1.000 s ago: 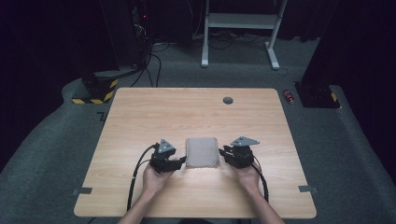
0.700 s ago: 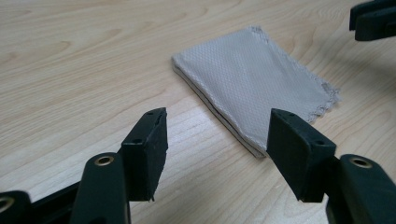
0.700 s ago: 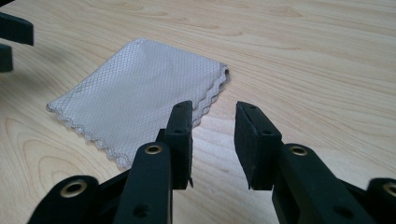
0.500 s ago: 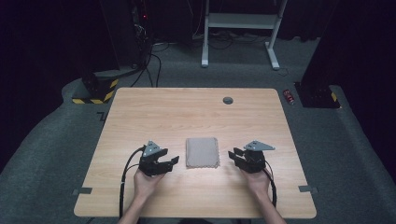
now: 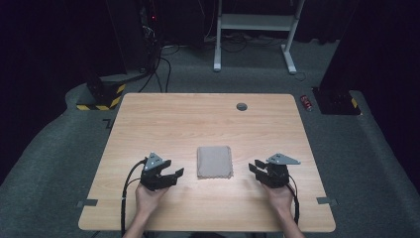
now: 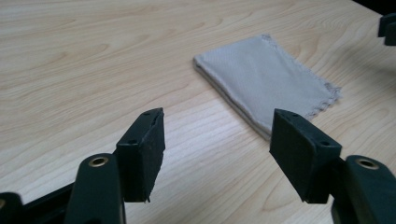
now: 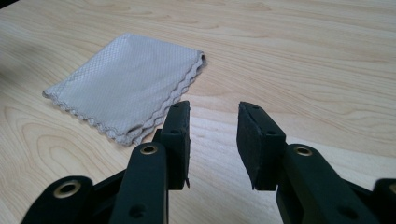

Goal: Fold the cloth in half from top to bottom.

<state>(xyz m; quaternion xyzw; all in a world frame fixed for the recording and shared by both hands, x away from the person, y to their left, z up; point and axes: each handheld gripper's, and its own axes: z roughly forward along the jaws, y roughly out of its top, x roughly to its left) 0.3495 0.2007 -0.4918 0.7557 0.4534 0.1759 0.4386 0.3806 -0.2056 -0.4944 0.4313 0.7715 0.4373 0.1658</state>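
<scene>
A folded grey cloth (image 5: 214,161) lies flat on the wooden table (image 5: 198,119), between my two grippers. My left gripper (image 5: 174,174) rests to the cloth's left, open and holding nothing. In the left gripper view the cloth (image 6: 268,86) lies ahead and to the right of the wide-spread jaws (image 6: 219,154). My right gripper (image 5: 255,167) sits to the cloth's right, open with a narrower gap and nothing in it. In the right gripper view the cloth (image 7: 126,84) with its scalloped edge lies ahead on the left of that gripper (image 7: 214,140).
A small dark round grommet (image 5: 241,106) is set into the table near its far edge. Beyond the table, a white desk frame (image 5: 252,29) stands on grey carpet, with a red can (image 5: 306,102) on the floor at the right. Tape marks (image 5: 87,203) sit near the front corners.
Both grippers have drawn away from the cloth's sides, the left one leftward and the right one rightward, leaving the cloth lying free between them.
</scene>
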